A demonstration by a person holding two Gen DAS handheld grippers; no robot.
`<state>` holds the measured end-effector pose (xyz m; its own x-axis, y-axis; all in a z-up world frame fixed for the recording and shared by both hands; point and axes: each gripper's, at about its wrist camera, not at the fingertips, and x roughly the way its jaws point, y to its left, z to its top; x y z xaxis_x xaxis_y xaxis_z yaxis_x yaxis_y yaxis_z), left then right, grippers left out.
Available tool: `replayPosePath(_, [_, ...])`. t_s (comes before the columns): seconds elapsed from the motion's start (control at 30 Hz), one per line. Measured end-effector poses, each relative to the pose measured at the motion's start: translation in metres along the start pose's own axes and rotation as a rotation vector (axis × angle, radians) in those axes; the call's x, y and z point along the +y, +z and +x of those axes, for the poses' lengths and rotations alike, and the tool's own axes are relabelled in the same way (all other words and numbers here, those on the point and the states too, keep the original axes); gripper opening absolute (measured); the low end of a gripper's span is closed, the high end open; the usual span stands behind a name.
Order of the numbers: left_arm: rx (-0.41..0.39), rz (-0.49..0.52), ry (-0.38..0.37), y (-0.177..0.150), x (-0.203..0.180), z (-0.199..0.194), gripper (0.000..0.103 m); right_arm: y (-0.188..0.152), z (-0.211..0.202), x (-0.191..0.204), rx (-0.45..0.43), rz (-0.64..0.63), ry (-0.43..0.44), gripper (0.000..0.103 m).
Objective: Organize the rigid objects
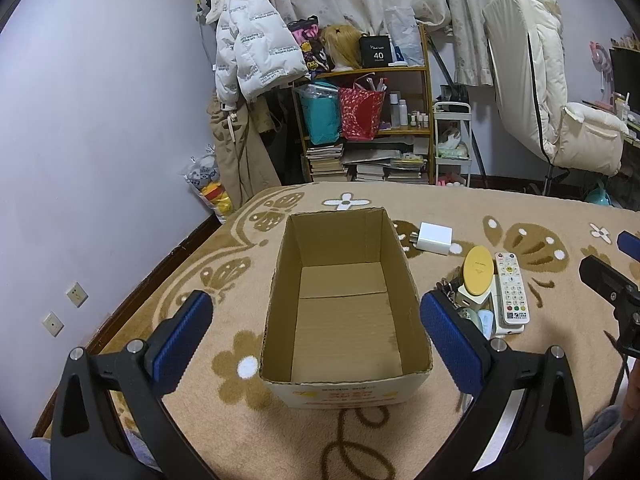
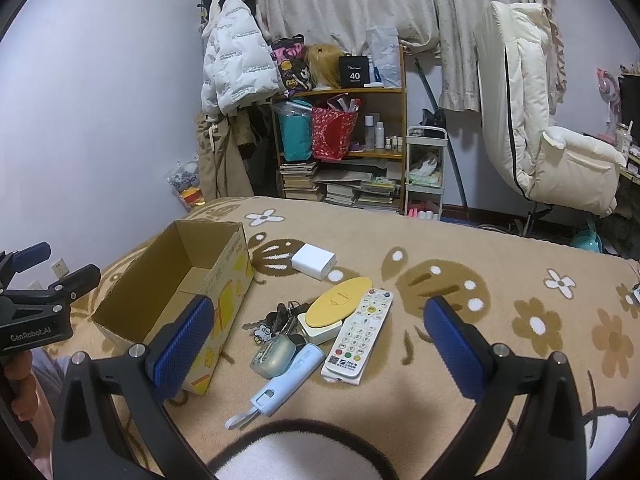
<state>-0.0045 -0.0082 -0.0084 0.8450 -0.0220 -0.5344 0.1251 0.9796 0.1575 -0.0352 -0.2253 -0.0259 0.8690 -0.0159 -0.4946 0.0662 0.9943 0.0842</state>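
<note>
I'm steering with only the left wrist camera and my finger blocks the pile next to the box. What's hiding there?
Observer: A bunch of keys with a little cartoon charm lies by the yellow-lidded case, right of the cardboard box.
Operator: Is there anything else by the remote?
Observer: Yes, a pale blue gadget with a wrist loop lies left of the remote, nearer to us than the keys.
Operator: Is my other gripper holding something?
Observer: No. The right gripper is open and empty, hovering over that pile.
Operator: And mine?
Observer: The left gripper is open too, with the empty box between its fingers.
</note>
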Motion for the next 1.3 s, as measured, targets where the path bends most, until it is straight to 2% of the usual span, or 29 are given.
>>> replayPosePath(1.3, [0.006,0.007,0.011,-0.0014,-0.0006,0.0022,0.103,-0.0063,0.0071,0.0097,0.008,-0.009,0.011,0.103])
